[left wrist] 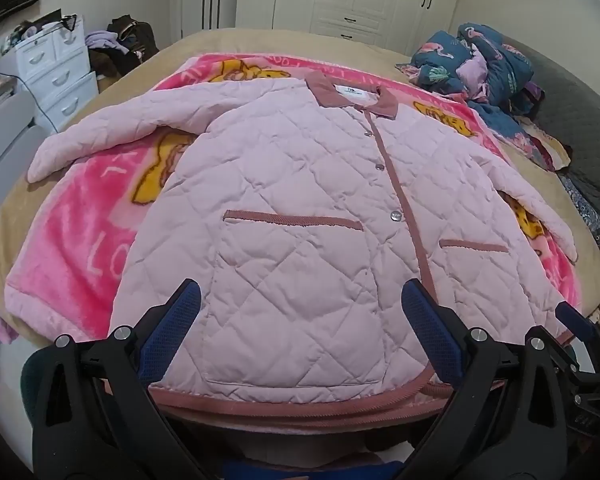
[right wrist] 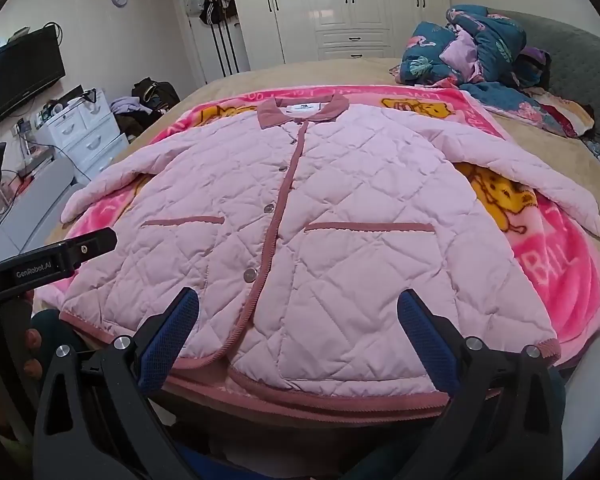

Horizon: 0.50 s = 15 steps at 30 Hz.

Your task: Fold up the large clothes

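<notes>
Quilted pink jacket (left wrist: pixel 300 208), spread flat and buttoned on the bed (left wrist: pixel 236 40) for folding, is approached at the near hem by the left hand-held gripper (left wrist: pixel 300 300) and the right hand-held gripper (right wrist: pixel 298 308), jaws apart, nothing held.

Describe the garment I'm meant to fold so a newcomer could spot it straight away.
On the big bed, a bright pink cartoon blanket is spread; the pink quilted jacket lies flat on it, buttoned, sleeves out. Its dusty-rose collar and trim set it apart from the crumpled dark floral bedding at the headboard.
</notes>
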### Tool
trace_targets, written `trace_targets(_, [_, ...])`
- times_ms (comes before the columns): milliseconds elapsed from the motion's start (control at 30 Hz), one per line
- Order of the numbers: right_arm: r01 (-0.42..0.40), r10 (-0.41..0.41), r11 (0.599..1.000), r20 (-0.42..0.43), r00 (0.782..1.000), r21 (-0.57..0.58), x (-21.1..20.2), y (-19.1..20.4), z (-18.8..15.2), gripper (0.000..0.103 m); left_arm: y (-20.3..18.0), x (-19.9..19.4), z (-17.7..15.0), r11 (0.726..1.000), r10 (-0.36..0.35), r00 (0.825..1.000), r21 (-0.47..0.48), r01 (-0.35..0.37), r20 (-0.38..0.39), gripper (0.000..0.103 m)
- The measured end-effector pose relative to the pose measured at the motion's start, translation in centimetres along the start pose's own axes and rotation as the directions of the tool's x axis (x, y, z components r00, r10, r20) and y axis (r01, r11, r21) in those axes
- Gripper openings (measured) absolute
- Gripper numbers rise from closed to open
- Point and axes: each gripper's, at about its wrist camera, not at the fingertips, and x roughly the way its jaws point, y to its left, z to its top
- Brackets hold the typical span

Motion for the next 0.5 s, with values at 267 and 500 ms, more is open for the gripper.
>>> trace_targets(267, [-0.003, 0.003, 1.000, 0.006, 1.000, -0.006, -0.21, 0.32, -0.11, 0.099, -0.08, 0.12, 0.29, 1.000, -0.001, 1.000, 0.003, 0.001, 0.010, 0.094])
trace_targets(500, [-0.006, 0.006, 1.000, 0.004, 1.000, -0.004, -0.12, 0.04, 0.03, 0.099, 0.05, -0.71, 0.48, 1.000, 0.003, 1.000, 0.006, -0.003, 0.023, 0.094])
